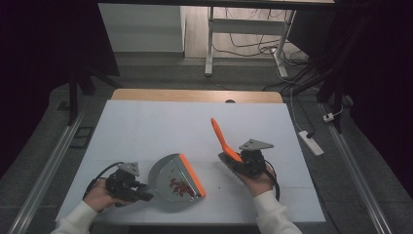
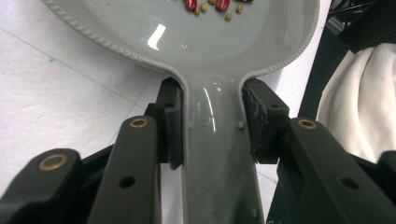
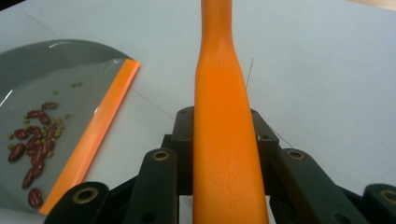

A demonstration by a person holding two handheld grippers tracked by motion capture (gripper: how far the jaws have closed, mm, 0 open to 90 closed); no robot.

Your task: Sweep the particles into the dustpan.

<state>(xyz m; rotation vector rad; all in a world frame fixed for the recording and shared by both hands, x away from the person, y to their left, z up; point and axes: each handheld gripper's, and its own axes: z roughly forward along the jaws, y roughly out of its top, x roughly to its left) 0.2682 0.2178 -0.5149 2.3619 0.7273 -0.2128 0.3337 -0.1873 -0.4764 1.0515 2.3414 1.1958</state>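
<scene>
Left gripper (image 1: 139,191): clamped on handle of grey dustpan (image 1: 168,181), near table's (image 1: 146,126) front edge. Red and green beans (image 1: 181,185) inside pan, behind orange lip (image 1: 192,174). Right gripper (image 1: 243,163): pinching orange brush handle (image 1: 221,138), just right of pan.

A white rectangular counter (image 1: 146,126) with a wooden far edge, a white metal desk frame (image 1: 243,29) behind, tangled dark cables (image 1: 253,46), perhaps a white power strip (image 1: 310,142) on grey floor.
</scene>
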